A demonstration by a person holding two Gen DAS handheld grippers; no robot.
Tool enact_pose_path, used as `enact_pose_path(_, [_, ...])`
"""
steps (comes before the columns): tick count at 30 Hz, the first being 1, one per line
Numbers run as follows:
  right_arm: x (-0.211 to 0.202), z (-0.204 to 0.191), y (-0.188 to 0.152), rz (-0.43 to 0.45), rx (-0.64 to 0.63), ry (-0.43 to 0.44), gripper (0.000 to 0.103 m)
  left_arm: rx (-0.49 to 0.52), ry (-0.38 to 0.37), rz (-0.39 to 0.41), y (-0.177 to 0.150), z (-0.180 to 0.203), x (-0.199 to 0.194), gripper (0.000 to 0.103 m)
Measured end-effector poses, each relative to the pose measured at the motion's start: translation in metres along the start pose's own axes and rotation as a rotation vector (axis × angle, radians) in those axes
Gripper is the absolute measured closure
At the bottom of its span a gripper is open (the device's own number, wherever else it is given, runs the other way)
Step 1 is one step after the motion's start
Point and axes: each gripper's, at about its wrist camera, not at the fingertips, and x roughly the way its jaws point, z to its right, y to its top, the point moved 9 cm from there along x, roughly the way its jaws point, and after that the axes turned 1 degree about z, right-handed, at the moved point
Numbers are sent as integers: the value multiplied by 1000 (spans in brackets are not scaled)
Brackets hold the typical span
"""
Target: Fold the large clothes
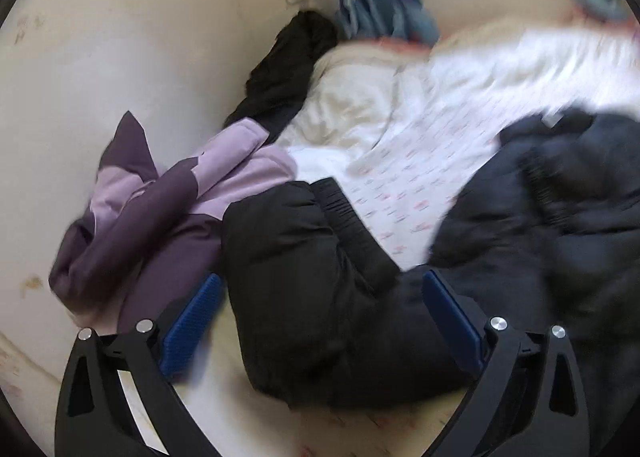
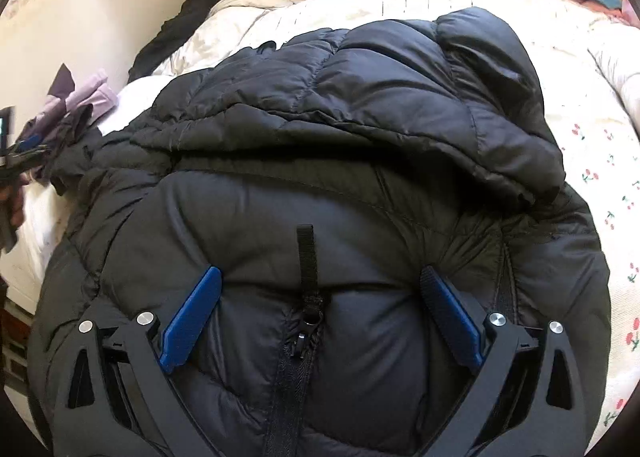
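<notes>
Your black puffer jacket [image 2: 320, 161] is sprawled over most of the bed [image 2: 592, 161], zip side up, hood flopped toward the head end, so it's laid out flat enough to start folding. Your right hand-held gripper [image 2: 320, 313] hangs right over the chest with its jaws spread wide either side of the zipper pull [image 2: 307, 321], pinching nothing. Looks to me like you're lining up on the centre line so the fold comes out even.

Your left hand-held gripper [image 1: 320, 317] is spread wide too and empty. One sleeve [image 1: 320, 289] lies between the blue pads, but they aren't pressing on it. That sleeve sticks out toward the wall-side edge of the bed, just beside the purple jacket [image 1: 168, 209], so I'd guess it gets tucked in across the body first. Watch you don't snag the purple one along with it.
</notes>
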Motion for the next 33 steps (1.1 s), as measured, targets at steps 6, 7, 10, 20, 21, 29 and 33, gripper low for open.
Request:
enact_pose_path(6, [-1,2,1,8,3,12,7,-2,30,-218,-24,-3,63,60])
enact_pose_path(7, [-3,4,0,10,4,14,7,-51,-6,-223,-25,-11,63,69])
enact_pose_path(10, [-7,10,-2,15,3,16,7,-227,-134,-236,-27,-37,59,86])
enact_pose_path(20, [-8,12,-4,15,-6,3,7,-612,-529,-38,44,-105,-38,95])
enact_pose_path(21, [-9,12,-4,16,-6,2,7,-619,-550,-11,57,-107,-50,95])
enact_pose_path(29, [-10,12,-3,21,1,15,7,-541,-823,198,192,-12,-147,95])
enact_pose_path(33, [-28,15,7,94,70,127,7,-465,-1032,281,252,75,-209,95])
